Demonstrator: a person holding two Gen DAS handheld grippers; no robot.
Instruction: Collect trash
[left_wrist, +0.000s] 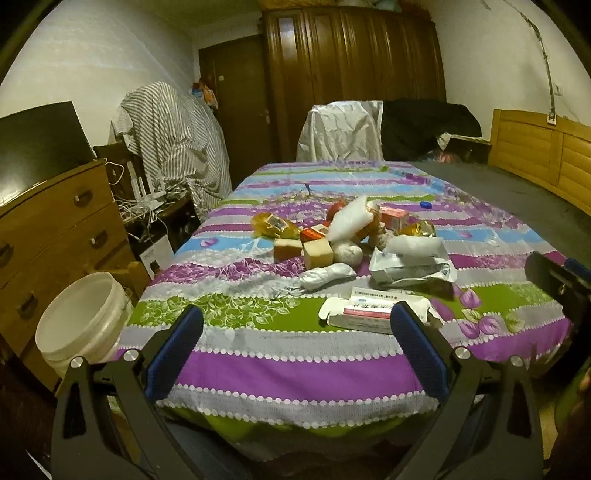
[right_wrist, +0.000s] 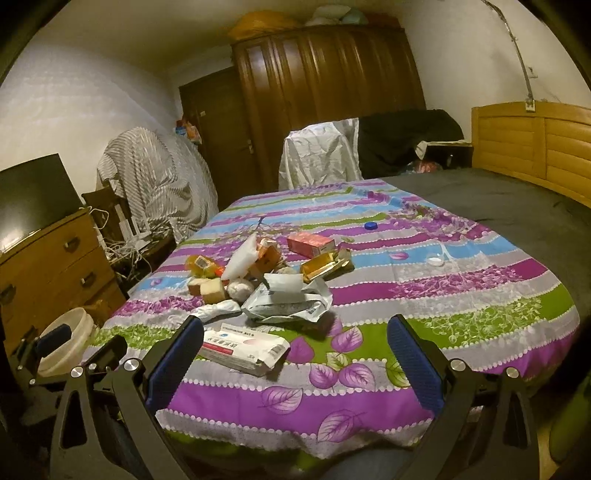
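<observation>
Lower left of frame: white bucket (left_wrist: 79, 314) on floor beside bed (left_wrist: 295, 369); left gripper (left_wrist: 295, 325) spread wide, holding nothing. Centre: heaped trash (left_wrist: 354, 236), torn medicine box (right_wrist: 243, 349) nearest bed edge. Lower right: right gripper (right_wrist: 295, 334) likewise spread, empty; risk judged: flimsy wrappers slipping mid-carry, light pieces knocked floorward.
</observation>
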